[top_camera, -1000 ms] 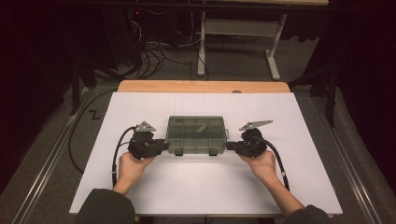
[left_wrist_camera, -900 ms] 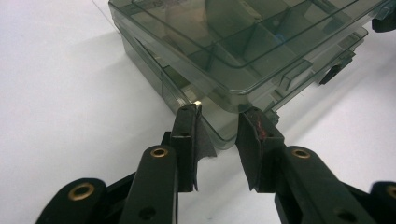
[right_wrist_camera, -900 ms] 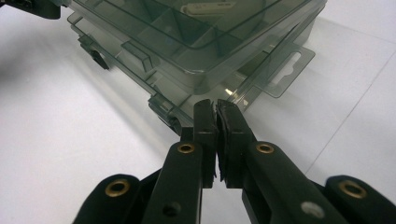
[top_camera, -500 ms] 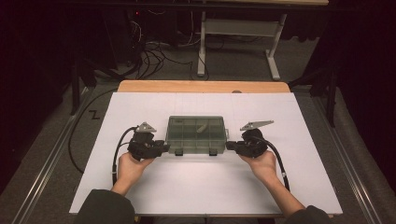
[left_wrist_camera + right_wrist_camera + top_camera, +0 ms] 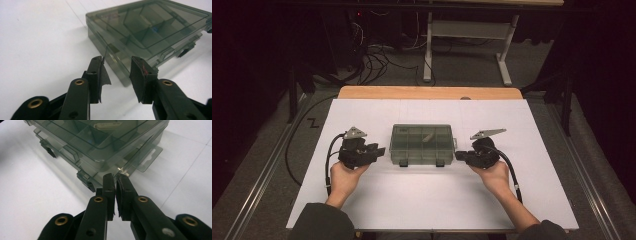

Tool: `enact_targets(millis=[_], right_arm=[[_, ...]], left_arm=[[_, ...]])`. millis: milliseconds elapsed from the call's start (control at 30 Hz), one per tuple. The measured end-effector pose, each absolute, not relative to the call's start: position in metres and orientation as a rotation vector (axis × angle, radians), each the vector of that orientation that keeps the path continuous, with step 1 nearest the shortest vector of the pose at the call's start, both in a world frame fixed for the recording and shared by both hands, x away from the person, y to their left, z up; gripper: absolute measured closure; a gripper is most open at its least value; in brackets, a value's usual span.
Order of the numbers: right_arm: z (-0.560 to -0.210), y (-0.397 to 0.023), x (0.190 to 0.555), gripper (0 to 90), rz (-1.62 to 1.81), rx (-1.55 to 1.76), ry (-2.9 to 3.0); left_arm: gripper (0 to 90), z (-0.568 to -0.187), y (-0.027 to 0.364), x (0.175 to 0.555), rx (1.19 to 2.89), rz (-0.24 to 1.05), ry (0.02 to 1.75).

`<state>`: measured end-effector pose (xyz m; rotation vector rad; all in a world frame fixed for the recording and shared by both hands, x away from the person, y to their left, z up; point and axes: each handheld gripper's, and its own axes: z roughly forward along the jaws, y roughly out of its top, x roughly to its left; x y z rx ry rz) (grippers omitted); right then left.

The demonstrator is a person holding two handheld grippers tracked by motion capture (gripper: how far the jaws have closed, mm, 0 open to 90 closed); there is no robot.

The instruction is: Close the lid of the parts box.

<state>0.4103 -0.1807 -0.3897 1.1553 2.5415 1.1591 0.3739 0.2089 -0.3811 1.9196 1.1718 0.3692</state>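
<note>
Clear smoke-tinted compartment box [image 5: 422,144], lid shut, sits flat on the white tabletop [image 5: 422,200] about mid-width, nearer the far edge than the near one. Two dark latches on its near side. A pale, small part [image 5: 108,125] lies in one of the far compartments, can't tell what it is

Left hand-held gripper [image 5: 379,150] just off the box's left end, apart from it. Jaws parted with a clear gap, nothing between them; in the left gripper view they point at the box's near-left corner [image 5: 125,82]

Right hand-held gripper [image 5: 459,156] just beside the box's near-right corner. Jaws nearly closed, only a thin slit, gripping nothing; tips just short of the box's right latch [image 5: 86,180], contact not clear
</note>
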Motion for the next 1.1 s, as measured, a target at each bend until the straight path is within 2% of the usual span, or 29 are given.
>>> enact_targets(millis=[367, 1100], right_arm=[[-0.377, -0.185, 0.412, 89.2, 1.201, 1.147, 2.474], [-0.374, -0.175, 0.413, 90.0, 1.240, 1.124, 2.469]], left_arm=[[62.7, -0.366, 0.191, 0.378, 1.915, 0.399, 1.099], [69.1, -0.379, 0.175, 0.382, 1.997, 0.352, 1.072]])
